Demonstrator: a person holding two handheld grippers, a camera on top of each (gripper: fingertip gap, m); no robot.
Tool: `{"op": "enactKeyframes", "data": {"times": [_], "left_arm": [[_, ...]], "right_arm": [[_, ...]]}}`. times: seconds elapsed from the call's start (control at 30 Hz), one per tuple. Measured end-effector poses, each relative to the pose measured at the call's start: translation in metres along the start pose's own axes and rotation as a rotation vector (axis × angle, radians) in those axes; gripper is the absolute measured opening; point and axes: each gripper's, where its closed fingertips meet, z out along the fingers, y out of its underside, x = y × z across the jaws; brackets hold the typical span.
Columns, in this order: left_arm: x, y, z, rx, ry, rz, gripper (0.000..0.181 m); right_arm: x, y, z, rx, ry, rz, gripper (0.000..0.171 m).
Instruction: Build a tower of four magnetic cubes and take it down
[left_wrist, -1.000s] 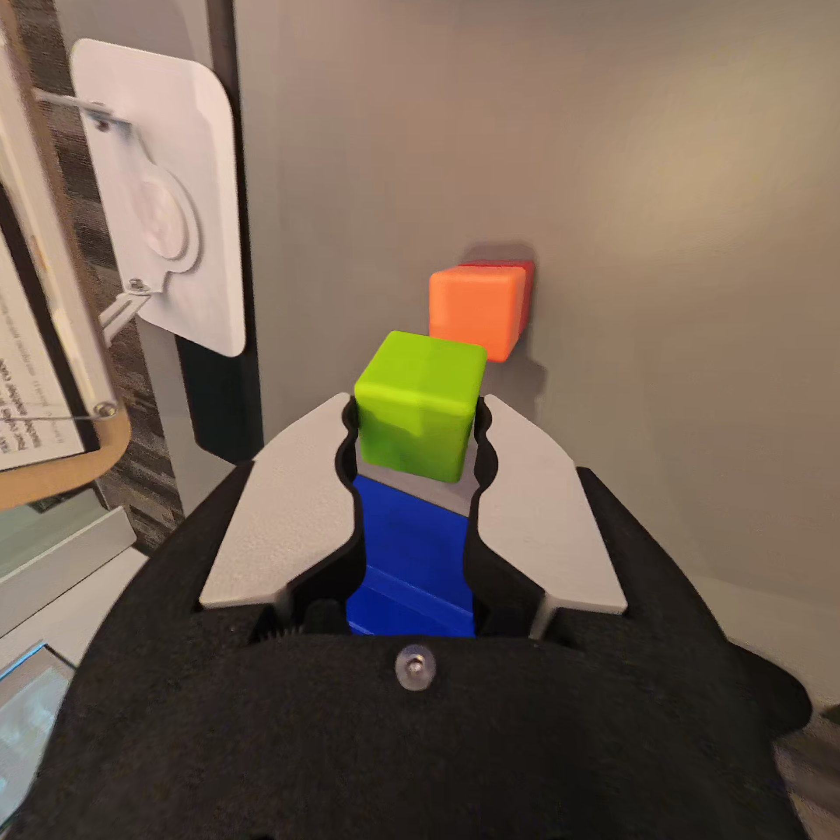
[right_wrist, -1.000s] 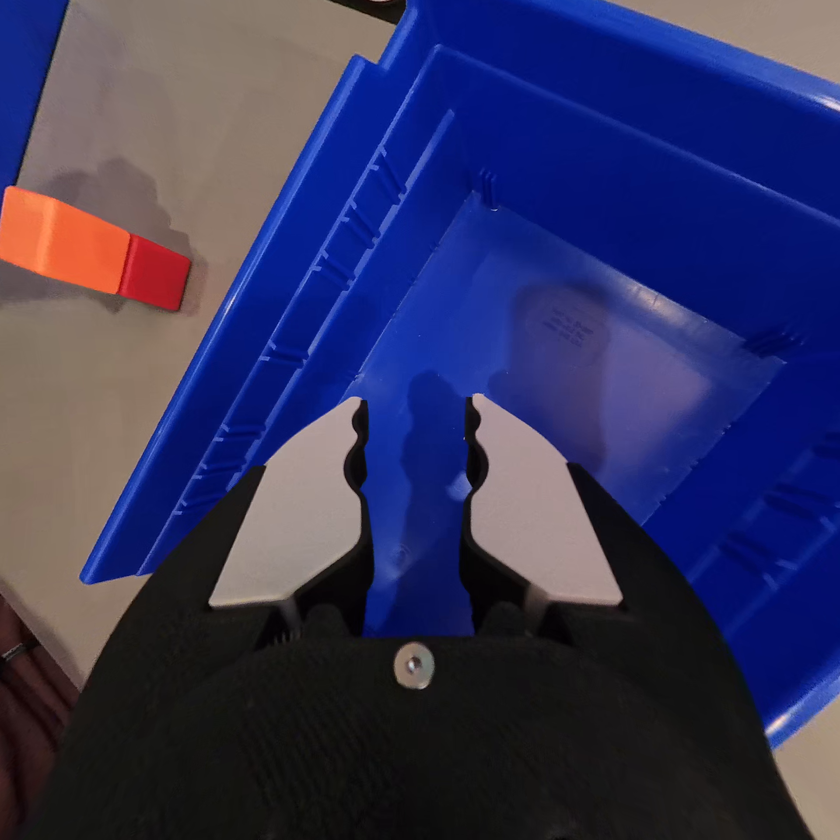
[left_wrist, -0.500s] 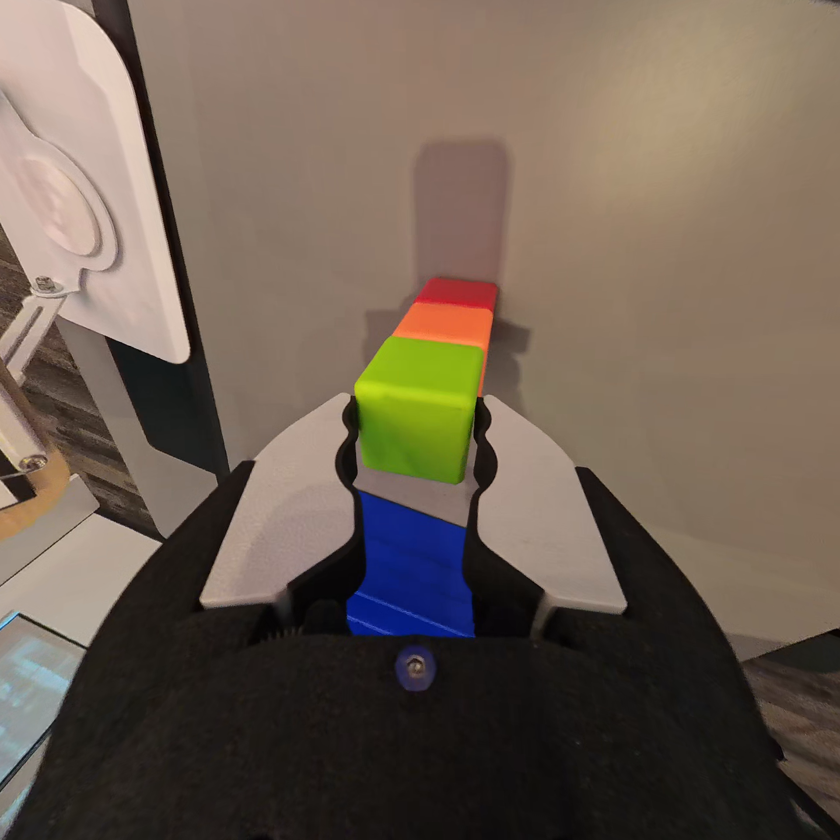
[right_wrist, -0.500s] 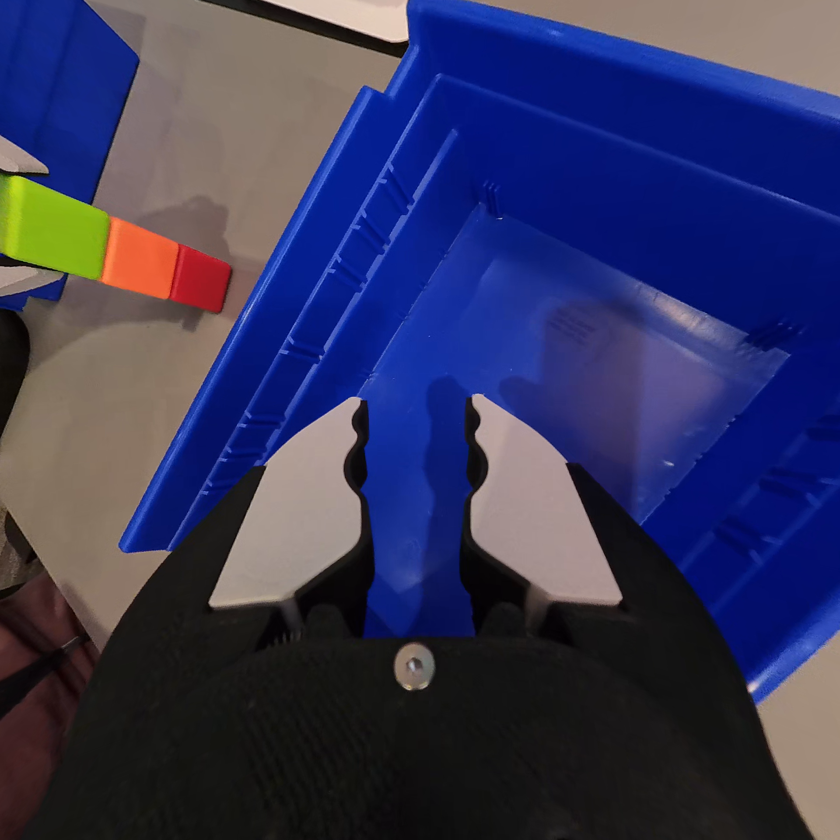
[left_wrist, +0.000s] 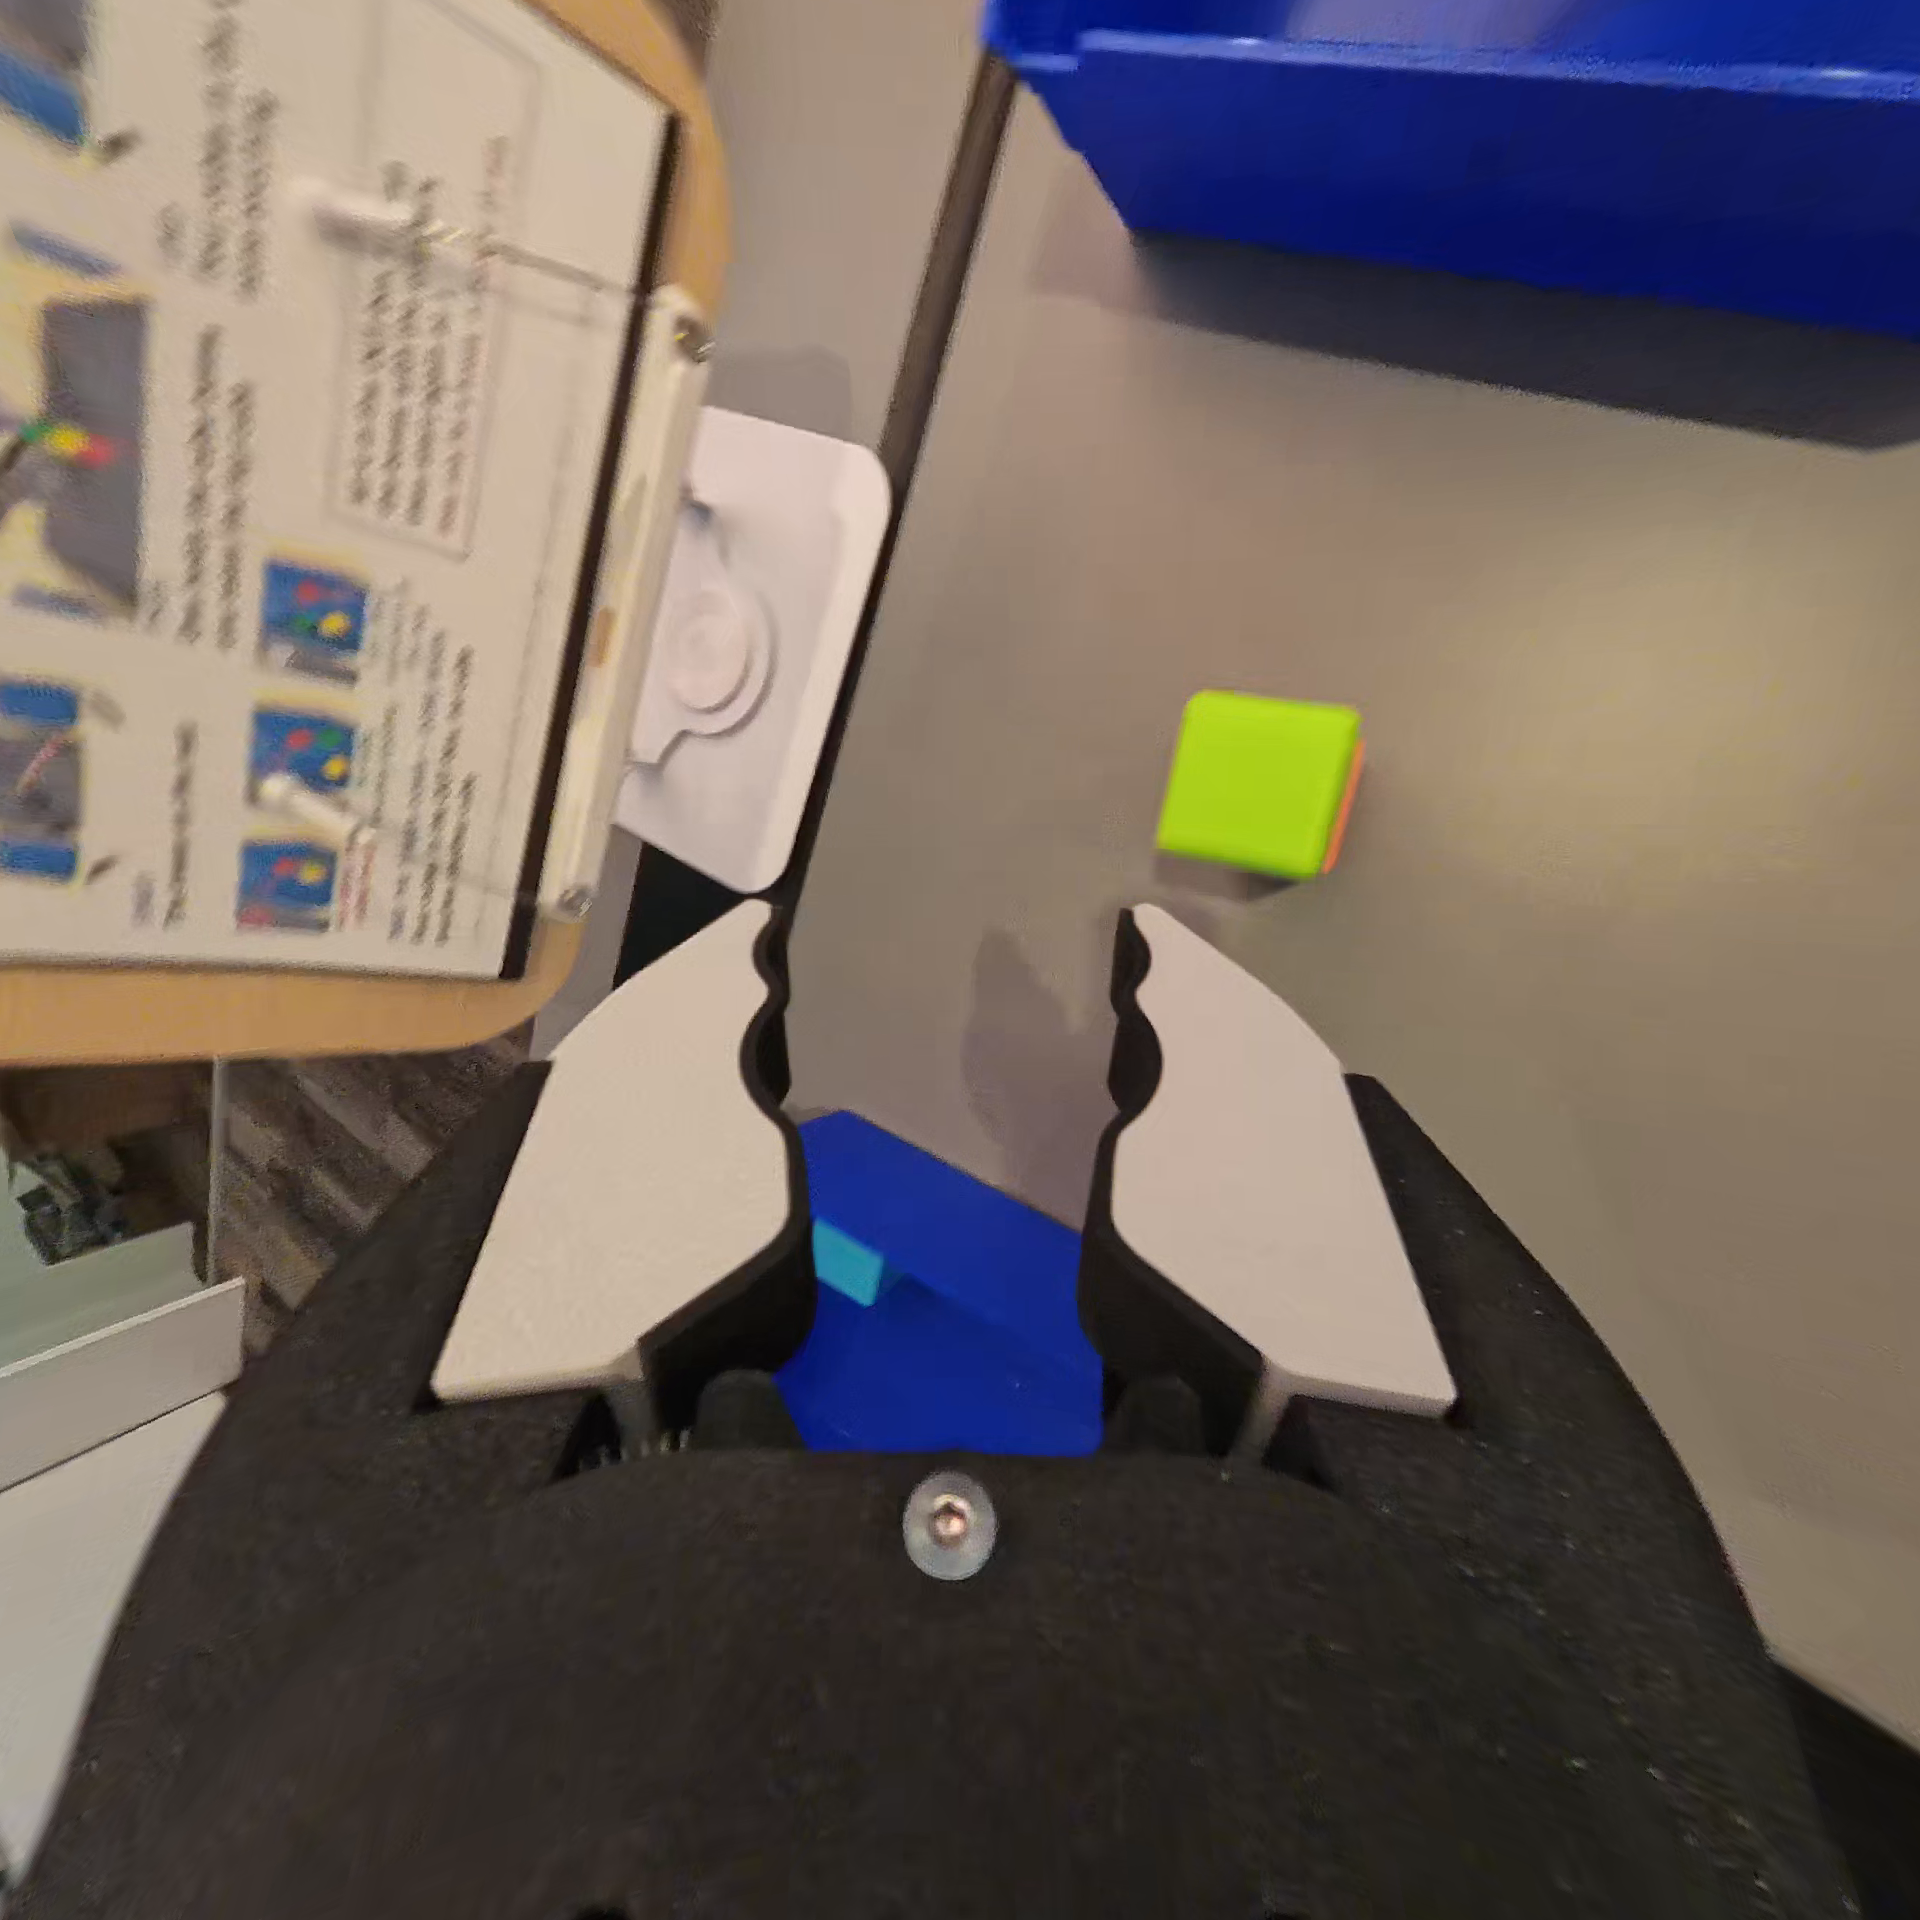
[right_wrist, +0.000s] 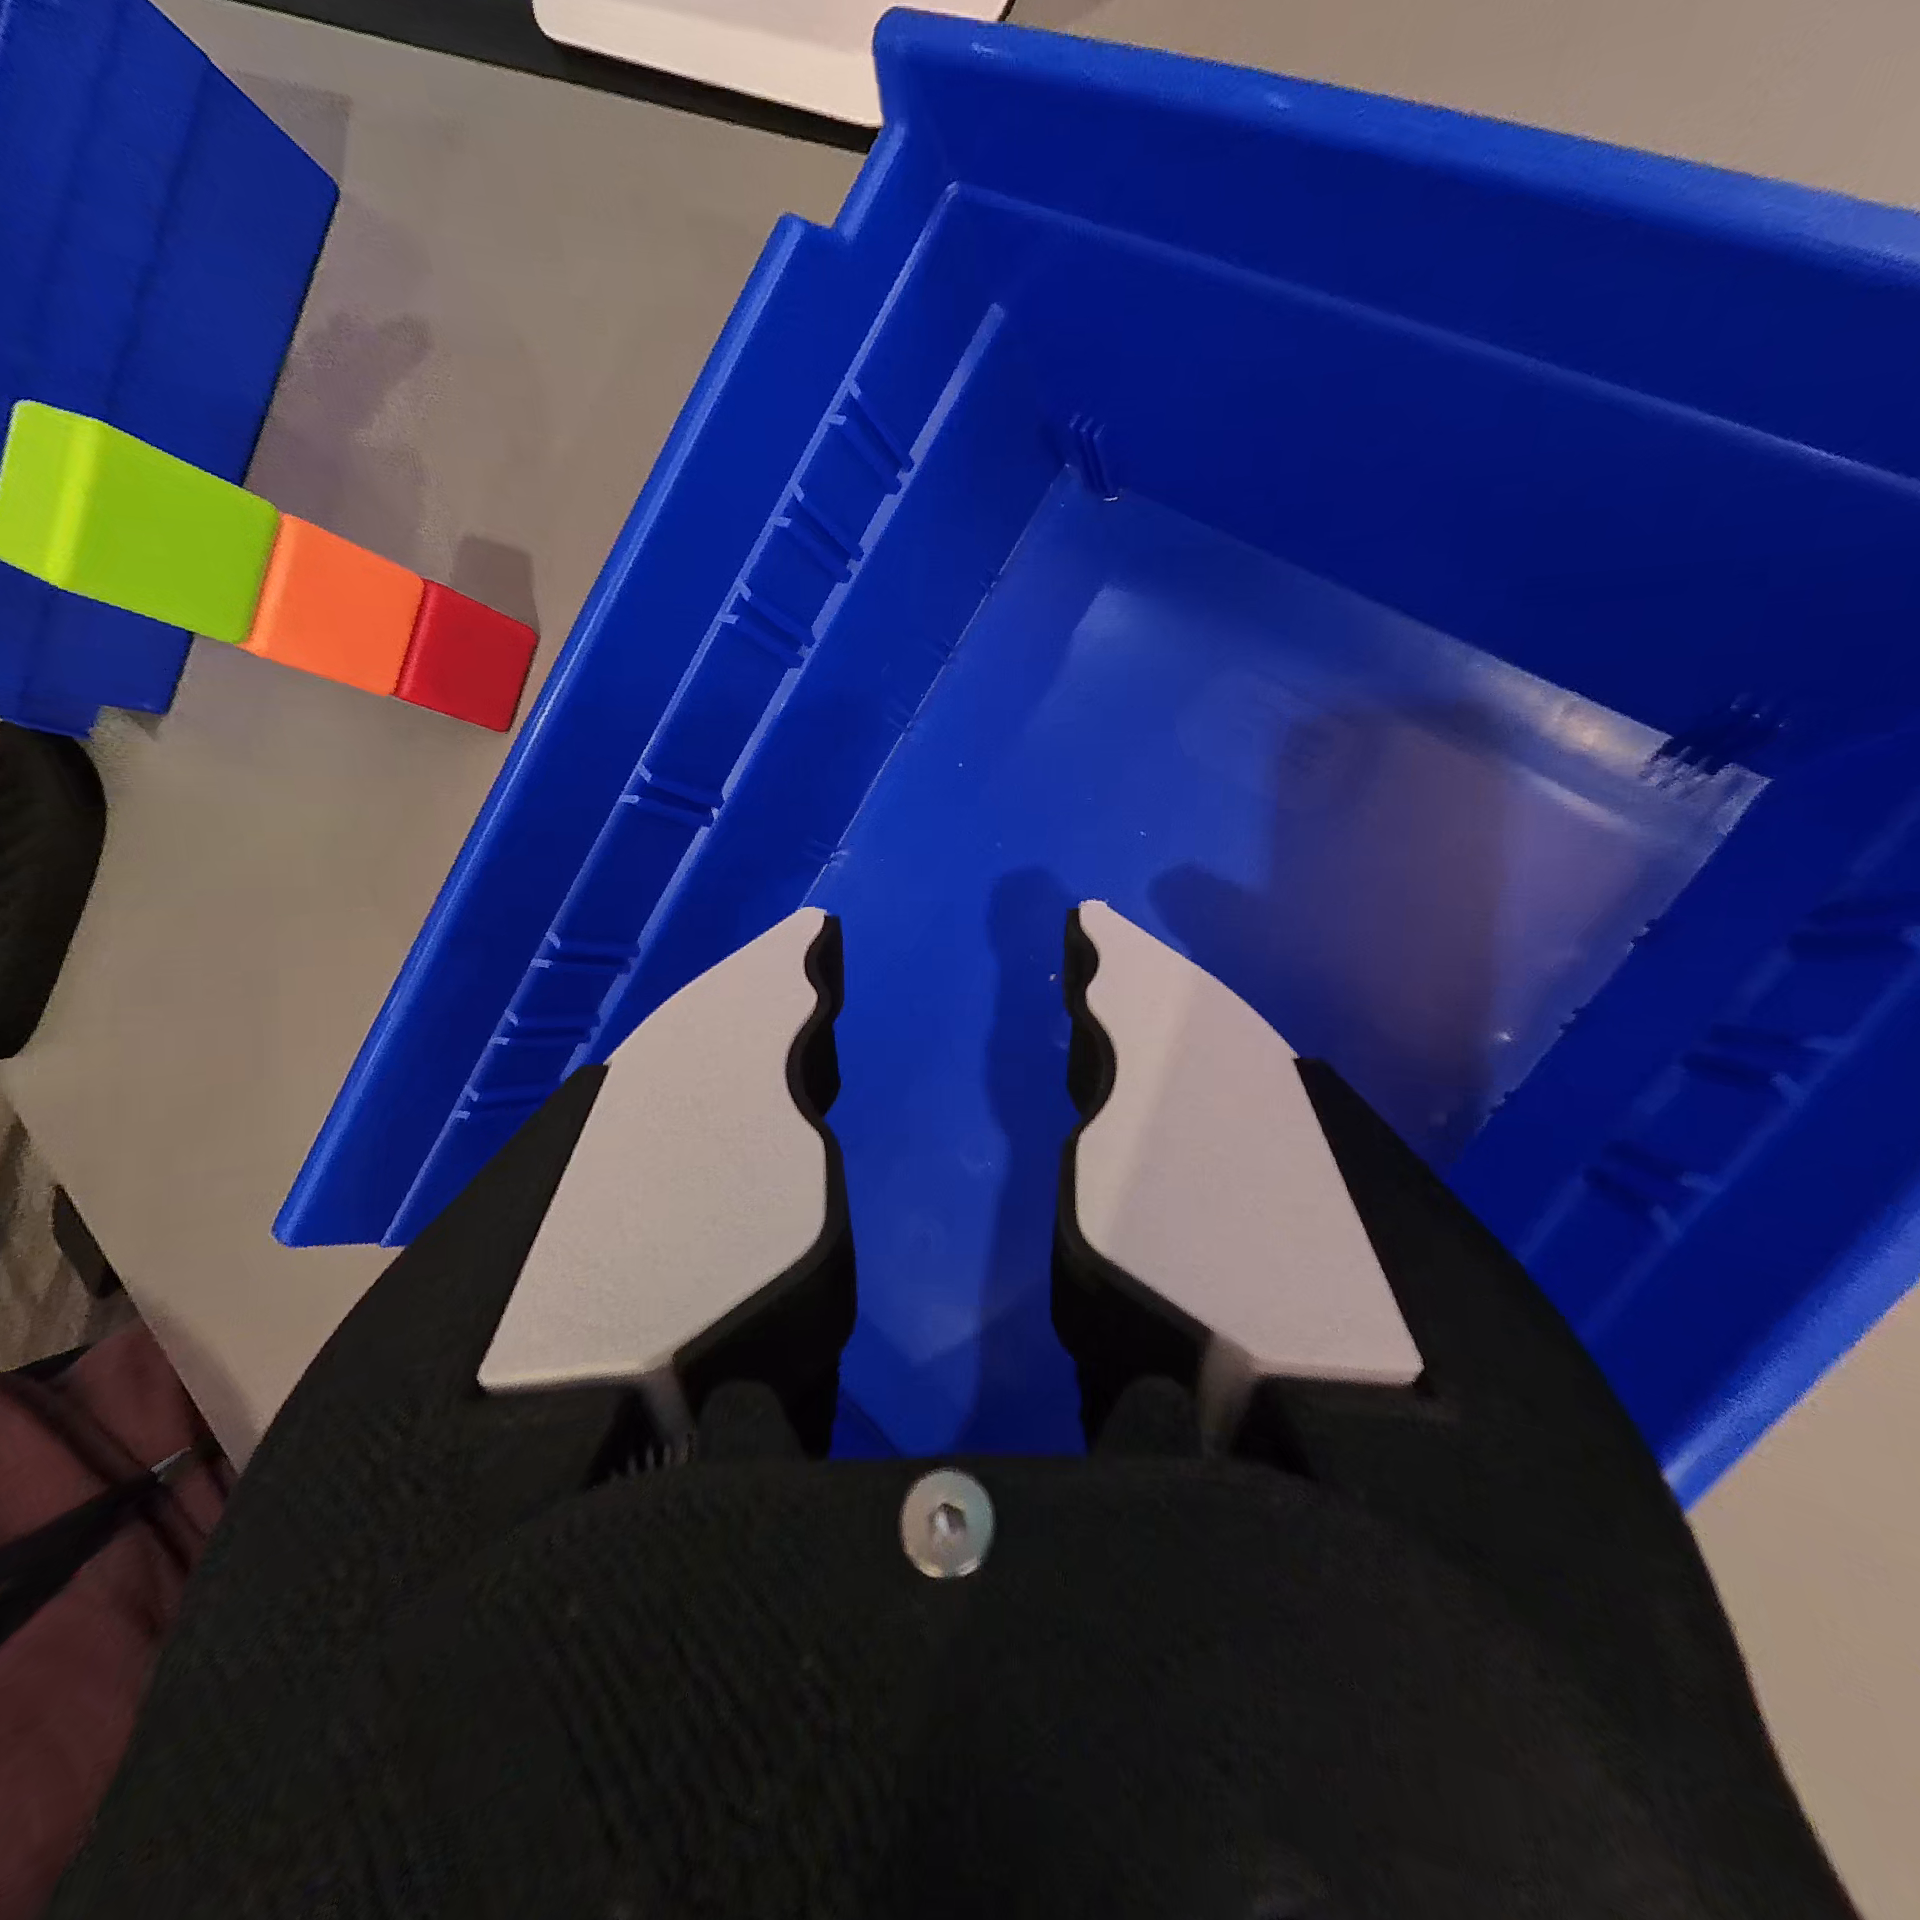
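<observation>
Released since the earlier frame, the green cube (right_wrist: 135, 520) now tops the orange cube (right_wrist: 338, 608) and red cube (right_wrist: 462, 655) on the grey table (left_wrist: 1558, 1039). Left gripper (left_wrist: 948, 920) stands wide, empty; right gripper (right_wrist: 948, 914) narrowly parted, empty, above the large blue bin (right_wrist: 1351, 343). Printed sheet (left_wrist: 260, 468) at table's edge: blurred, unreadable.

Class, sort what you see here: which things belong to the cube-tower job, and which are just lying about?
Job: green cube, orange cube, red cube, light blue cube, left claw.
Lying about: empty blue bin, clipboard, white plate.
</observation>
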Motion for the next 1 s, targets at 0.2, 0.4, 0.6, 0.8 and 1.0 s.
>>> {"op": "enactKeyframes", "data": {"times": [0.2, 0.4, 0.6, 0.8, 1.0], "left_arm": [[-0.065, 0.124, -0.005, -0.045, -0.067, -0.011, 0.056], [-0.063, 0.226, 0.051, -0.151, 0.010, 0.012, 0.050], [-0.053, 0.272, 0.106, -0.279, 0.093, 0.027, 0.056], [-0.054, 0.264, 0.127, -0.263, 0.163, 0.053, 0.054], [-0.047, 0.274, 0.142, -0.339, 0.251, 0.084, 0.060]], "right_arm": [[0.007, 0.002, -0.004, 0.014, -0.005, 0.035, 0.043], [0.009, 0.004, -0.007, 0.021, -0.001, 0.046, 0.043], [0.011, 0.008, -0.005, 0.003, 0.009, 0.054, 0.043], [0.010, 0.011, -0.001, -0.034, 0.012, 0.046, 0.043], [0.002, 0.006, -0.007, -0.019, 0.012, 0.020, 0.043]]}}
